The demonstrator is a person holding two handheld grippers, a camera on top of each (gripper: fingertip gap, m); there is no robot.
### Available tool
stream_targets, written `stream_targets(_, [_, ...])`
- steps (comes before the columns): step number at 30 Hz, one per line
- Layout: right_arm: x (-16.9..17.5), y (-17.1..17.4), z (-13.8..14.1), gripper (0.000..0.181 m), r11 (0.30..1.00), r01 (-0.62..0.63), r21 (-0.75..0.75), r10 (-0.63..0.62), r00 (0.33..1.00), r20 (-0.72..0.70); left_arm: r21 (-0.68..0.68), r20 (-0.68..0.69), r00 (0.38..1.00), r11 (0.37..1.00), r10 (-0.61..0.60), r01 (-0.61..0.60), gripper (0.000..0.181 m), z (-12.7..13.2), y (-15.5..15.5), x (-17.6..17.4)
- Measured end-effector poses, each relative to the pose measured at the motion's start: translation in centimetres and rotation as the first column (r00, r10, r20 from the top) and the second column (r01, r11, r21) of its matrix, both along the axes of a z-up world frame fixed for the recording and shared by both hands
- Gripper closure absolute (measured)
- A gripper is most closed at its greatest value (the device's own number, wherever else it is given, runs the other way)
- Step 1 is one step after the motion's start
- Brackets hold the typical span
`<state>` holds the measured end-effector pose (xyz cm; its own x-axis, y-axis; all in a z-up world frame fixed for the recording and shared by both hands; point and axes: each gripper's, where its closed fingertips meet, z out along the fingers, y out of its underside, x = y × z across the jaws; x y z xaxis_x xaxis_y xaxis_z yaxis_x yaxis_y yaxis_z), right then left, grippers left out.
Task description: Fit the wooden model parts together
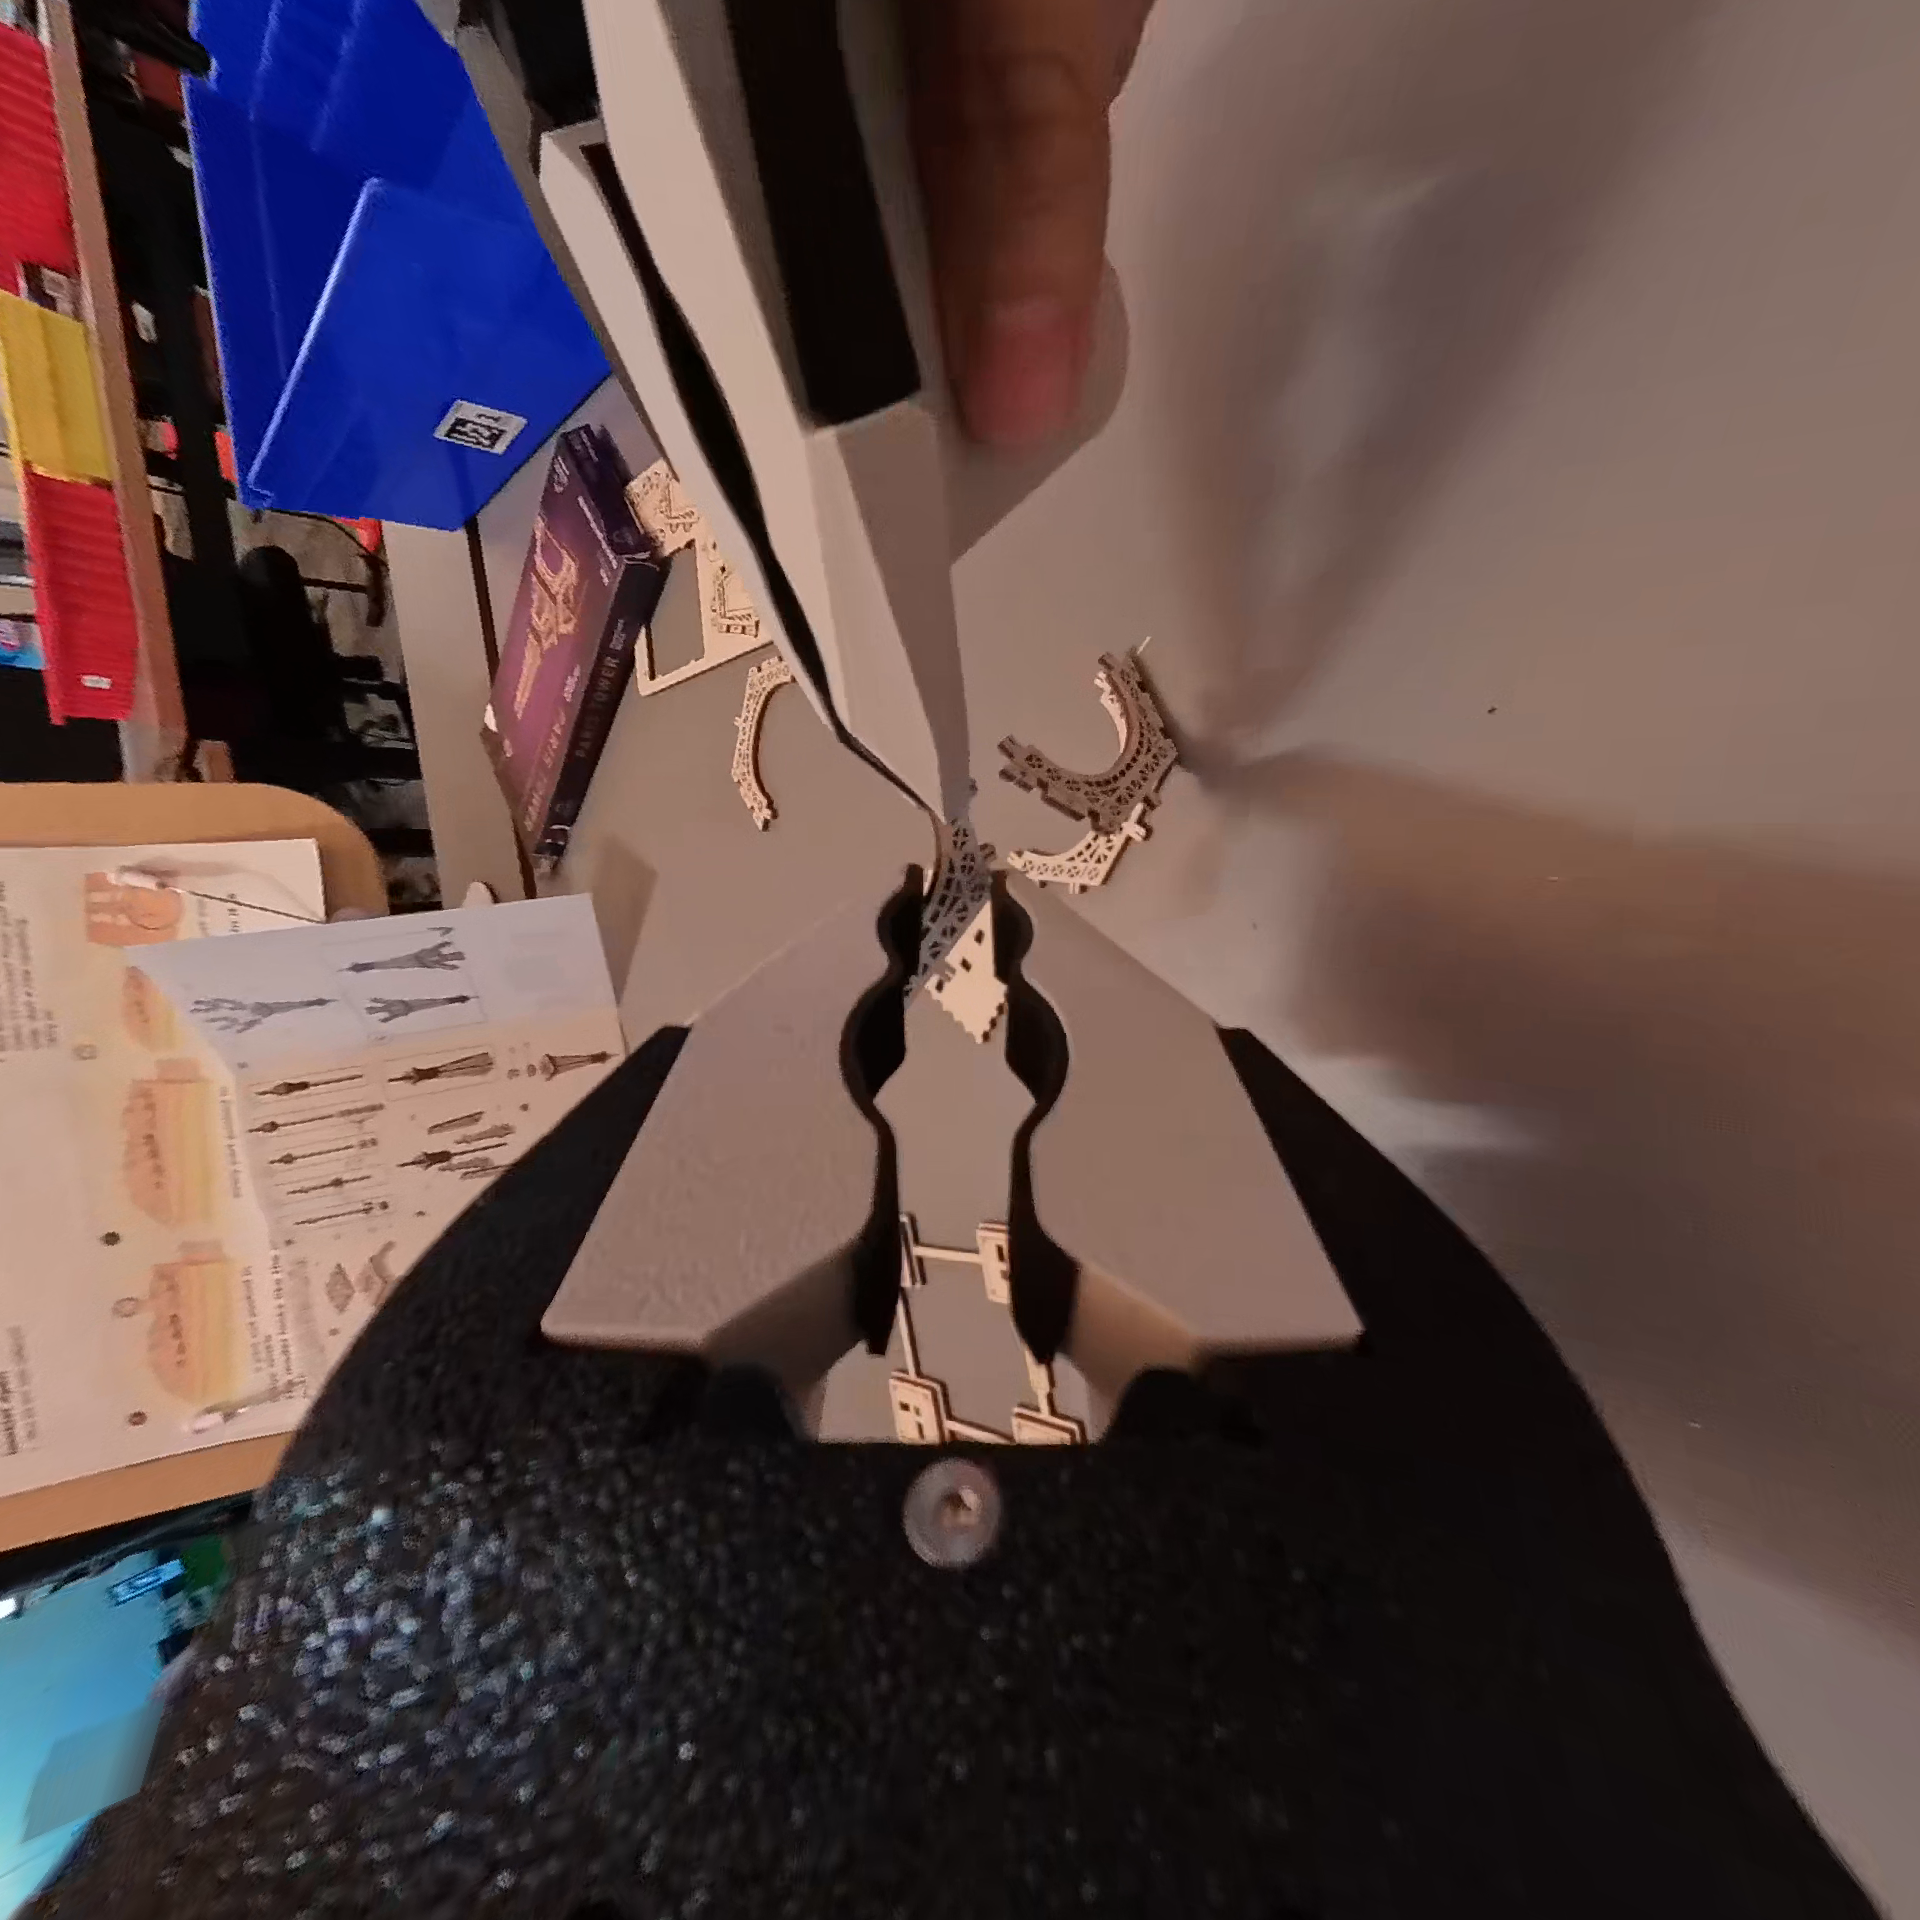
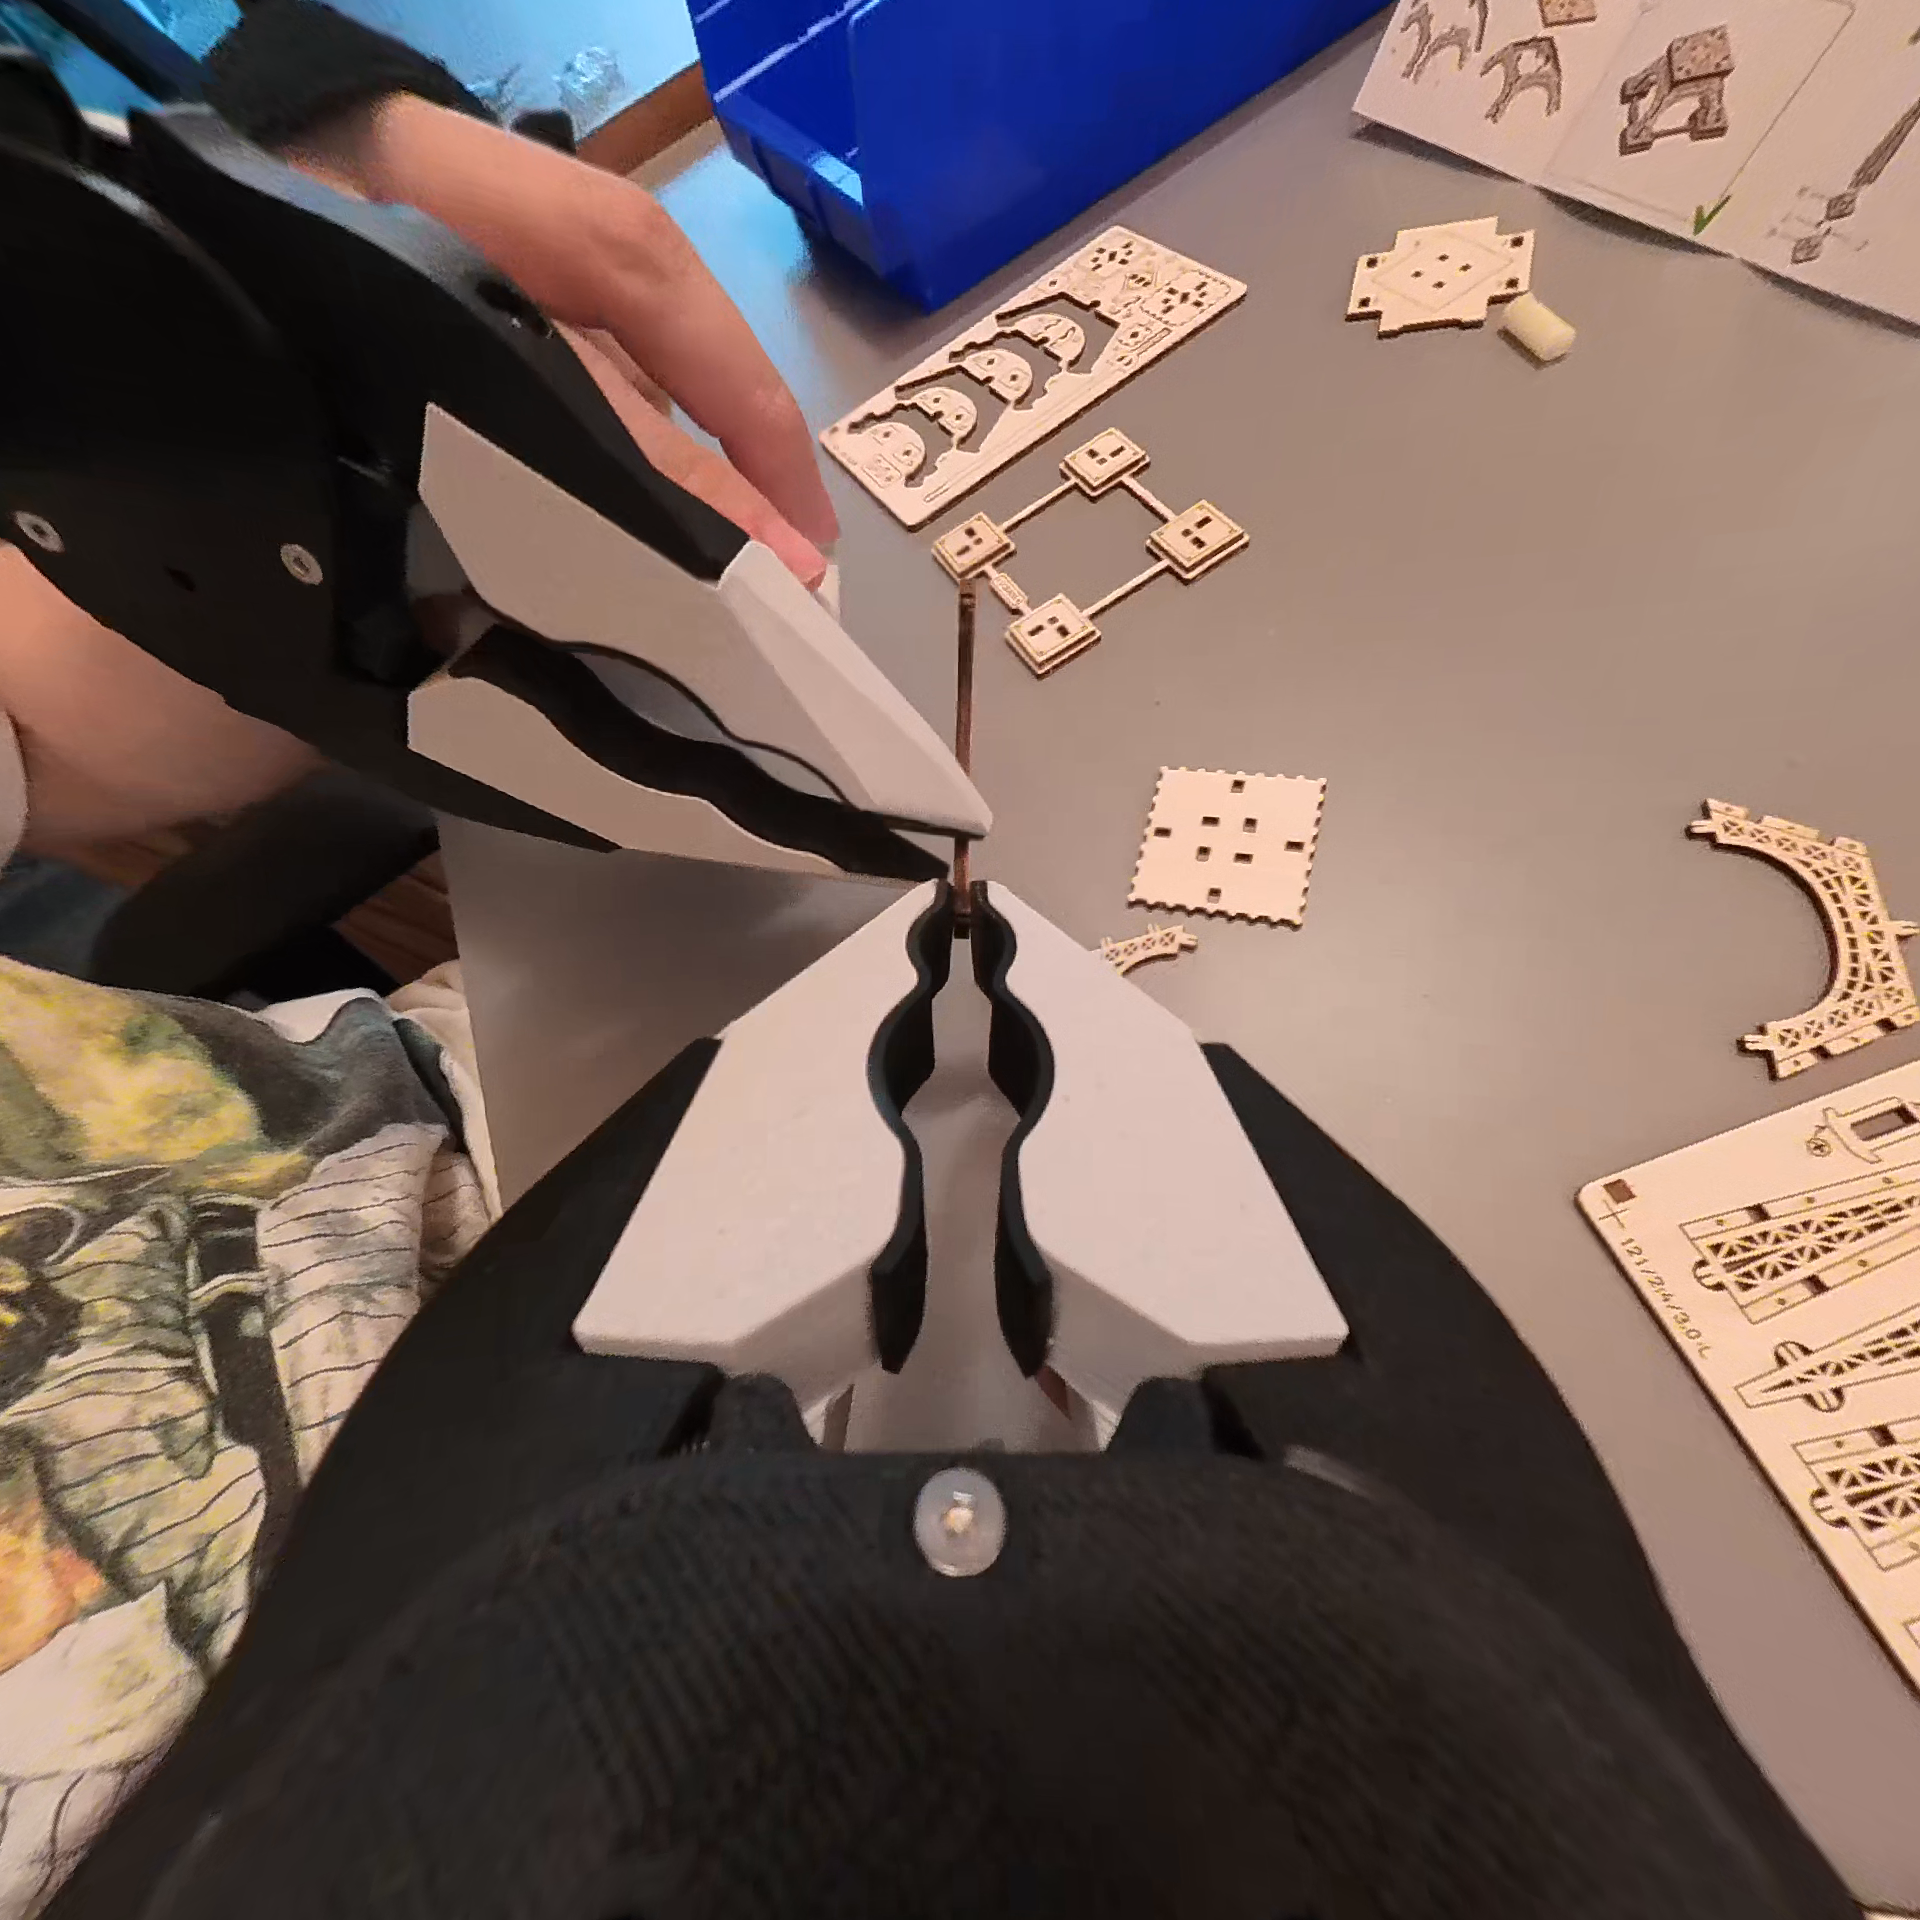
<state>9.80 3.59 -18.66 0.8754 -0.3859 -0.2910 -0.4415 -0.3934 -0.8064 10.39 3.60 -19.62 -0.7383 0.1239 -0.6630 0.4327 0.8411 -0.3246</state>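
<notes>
A thin wooden lattice strip is held up off the grey table. In the right wrist view the strip shows edge-on and upright. My left gripper is shut on it and comes in from the left in the right wrist view. My right gripper is shut on the strip's lower end and enters from above in the left wrist view. The two grippers' tips almost touch.
On the table lie a square wooden plate, a four-pad frame, lattice arches, part sheets and a cross-shaped plate. A blue bin, instruction sheets and a purple box stand around.
</notes>
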Motion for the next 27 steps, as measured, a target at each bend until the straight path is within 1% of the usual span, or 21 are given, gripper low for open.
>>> stream_targets(1, [-0.1,0.0,0.0,0.181,1.000,-0.003,0.002,0.003,1.000,-0.010,0.009,0.016,1.000,1.000,-0.007,0.007,0.172,-0.1,0.0,0.0])
stream_targets(4, [0.0,-0.1,0.0,0.181,1.000,-0.001,0.017,0.002,1.000,-0.028,0.042,0.085,0.996,0.999,-0.036,0.033,0.170,0.0,-0.1,0.1])
stream_targets(6, [0.0,-0.3,0.0,0.181,1.000,0.000,0.030,0.001,0.999,-0.041,0.056,0.143,0.989,0.998,-0.049,0.041,0.166,0.2,-0.2,0.3])
stream_targets(8, [-0.3,-0.2,0.4,0.181,0.997,-0.016,0.070,0.021,0.997,-0.068,0.082,0.186,0.981,0.996,-0.047,0.033,0.168,0.0,-0.1,0.7])
stream_targets(10, [-0.2,-0.3,0.4,0.181,0.997,-0.014,0.073,0.020,0.997,-0.071,0.095,0.220,0.973,0.994,-0.069,0.049,0.170,-0.1,-0.3,0.6])
stream_targets(14, [-0.1,-0.4,0.4,0.181,0.998,-0.012,0.066,0.015,0.999,-0.049,0.027,0.221,0.974,0.999,-0.046,0.041,0.169,0.0,-0.4,0.8])
stream_targets(15, [0.2,-0.5,0.4,0.181,0.998,0.005,0.063,-0.002,0.999,-0.042,0.003,0.235,0.971,0.999,-0.049,0.049,0.169,0.2,-0.5,0.8])
stream_targets(17, [0.8,-0.9,-0.2,0.181,0.999,0.033,0.009,-0.033,0.999,-0.018,-0.028,0.228,0.972,0.997,-0.060,0.069,0.170,0.5,-0.6,0.4])
stream_targets(18, [0.5,-0.9,-0.3,0.181,1.000,0.016,0.004,-0.016,1.000,-0.023,-0.030,0.205,0.978,0.998,-0.048,0.055,0.175,0.4,-0.4,0.4])
stream_targets(19, [0.2,-0.6,-0.2,0.181,1.000,0.003,0.018,-0.002,0.999,-0.036,-0.028,0.190,0.981,0.999,-0.034,0.040,0.175,0.2,-0.2,0.5])
stream_targets(20, [0.3,-0.6,-0.3,0.181,1.000,0.010,0.016,-0.009,0.999,-0.040,-0.026,0.182,0.983,0.999,-0.035,0.041,0.173,0.1,-0.1,0.5])
stream_targets(21, [0.2,-0.6,-0.5,0.181,1.000,0.005,0.000,-0.005,0.999,-0.041,-0.019,0.169,0.985,0.999,-0.039,0.043,0.166,-0.1,0.0,0.4])
stream_targets(23, [-0.1,-0.5,-0.9,0.180,0.999,-0.012,-0.030,0.010,0.999,-0.049,0.003,0.157,0.986,0.999,-0.047,0.047,0.158,-0.3,0.1,0.3])
stream_targets(27, [-0.2,-0.3,-0.6,0.180,1.000,-0.012,-0.011,0.011,0.999,-0.052,0.034,0.158,0.984,0.997,-0.077,0.073,0.157,-0.5,-0.1,-0.1])
